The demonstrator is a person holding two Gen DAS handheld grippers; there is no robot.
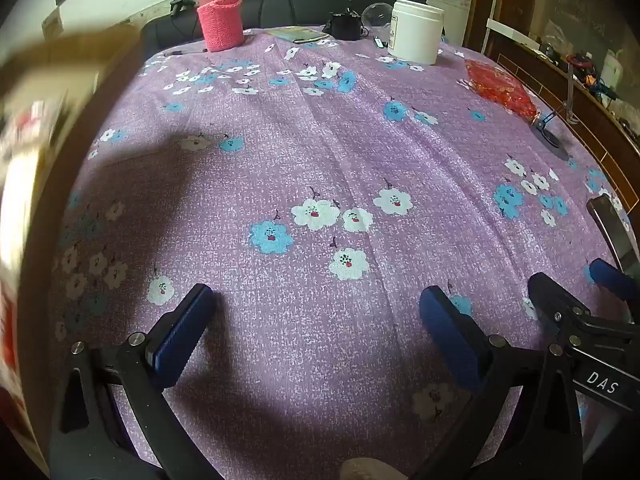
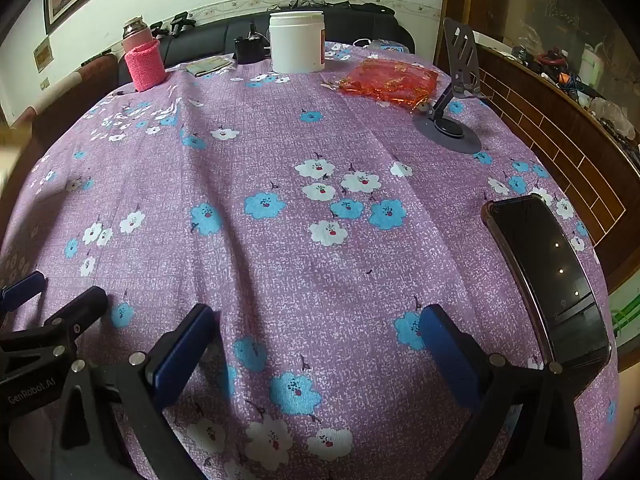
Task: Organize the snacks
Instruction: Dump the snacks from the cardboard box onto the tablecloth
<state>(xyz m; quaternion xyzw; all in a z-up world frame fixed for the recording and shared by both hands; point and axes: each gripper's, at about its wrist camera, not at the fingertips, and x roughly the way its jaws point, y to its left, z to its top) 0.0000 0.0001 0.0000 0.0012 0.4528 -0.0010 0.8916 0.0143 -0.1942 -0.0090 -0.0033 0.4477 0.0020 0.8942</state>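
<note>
Plainly, both the left gripper (image 1: 316, 336) and right gripper (image 2: 318, 344) hover spread apart, empty; the smartphone (image 2: 552, 276) at three o'clock risks a knock from a sideways swing.

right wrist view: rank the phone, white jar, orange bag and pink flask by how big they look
1. phone, though it lies nearest the camera, so fisheye stretch inflates it
2. orange bag and white jar, too alike to rank
3. pink flask, smallest
</note>
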